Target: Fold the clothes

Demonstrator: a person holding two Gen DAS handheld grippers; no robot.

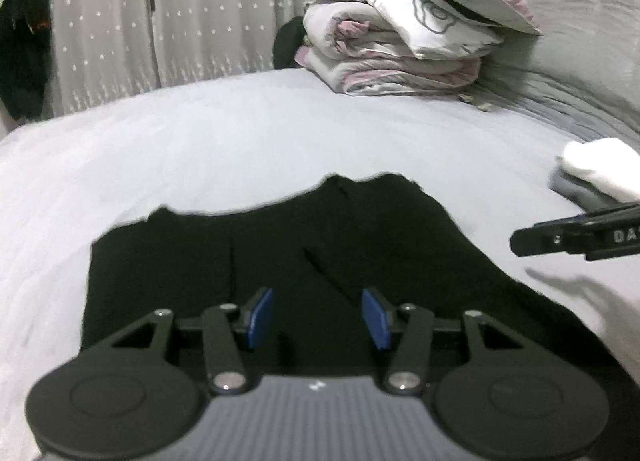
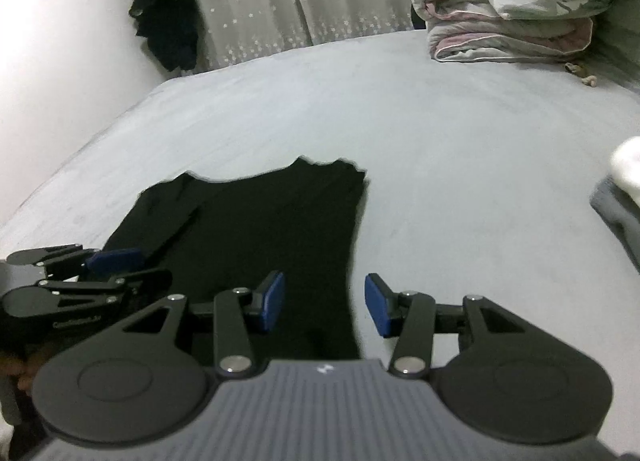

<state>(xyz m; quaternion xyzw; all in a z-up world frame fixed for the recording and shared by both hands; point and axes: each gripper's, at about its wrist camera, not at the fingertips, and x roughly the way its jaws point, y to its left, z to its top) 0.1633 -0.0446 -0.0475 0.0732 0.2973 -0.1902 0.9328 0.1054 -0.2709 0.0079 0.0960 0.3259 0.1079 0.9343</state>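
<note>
Bed (image 2: 440, 133), grey sheet: black garment (image 2: 256, 229) flat near front edge. Folded quilt (image 2: 508, 21) at far corner; starred curtain (image 2: 248, 1) behind. Left gripper (image 1: 318, 317), right gripper (image 2: 324, 305): both released, empty.

Left claw (image 1: 317, 317) and right claw (image 2: 325, 303): black linkage arms, blue pads, silver screws, ribbed grey housing

Right gripper (image 1: 576, 239) side is showing white letters "DA", cut off at frame edge; left gripper (image 2: 80, 293) arm is bearing small print, too blurred to read
</note>
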